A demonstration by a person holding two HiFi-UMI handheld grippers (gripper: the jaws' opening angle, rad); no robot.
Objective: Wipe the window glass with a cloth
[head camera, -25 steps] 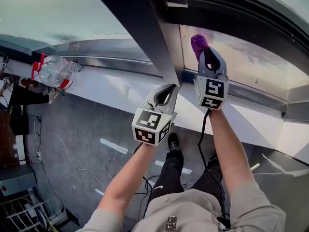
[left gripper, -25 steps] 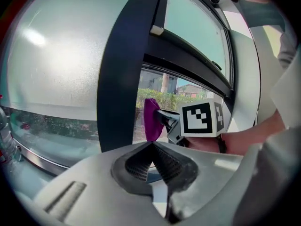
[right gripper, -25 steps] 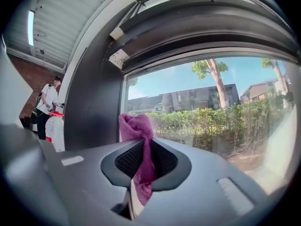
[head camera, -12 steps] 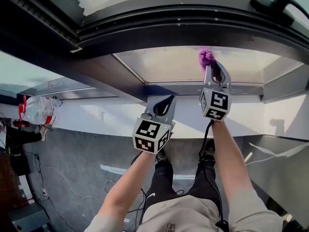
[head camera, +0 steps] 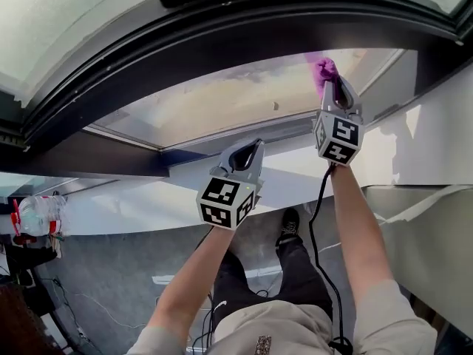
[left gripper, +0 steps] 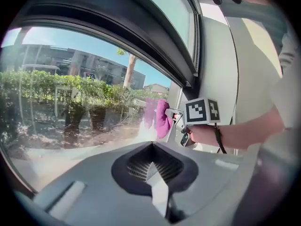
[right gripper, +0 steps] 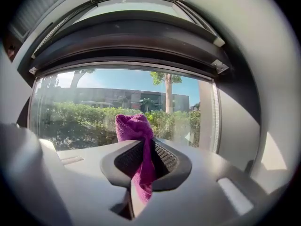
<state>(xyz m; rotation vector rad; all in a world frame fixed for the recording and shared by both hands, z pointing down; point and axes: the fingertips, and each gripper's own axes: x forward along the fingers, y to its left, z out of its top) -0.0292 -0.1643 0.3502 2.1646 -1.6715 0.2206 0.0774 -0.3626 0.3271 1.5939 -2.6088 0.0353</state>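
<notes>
The crumpled purple cloth has been carried rightward across the clear window glass. The pane's right edge has nearly been reached.

We read the cloth as purple terry, nubby and matt. The glass is glossy with hazy smears. The frame looks dark, smooth and semi-matt; metal or plastic, we can't tell. Shells of the left gripper and right gripper are grey matt plastic, with ribbed black pads. The wall is matt white.
</notes>
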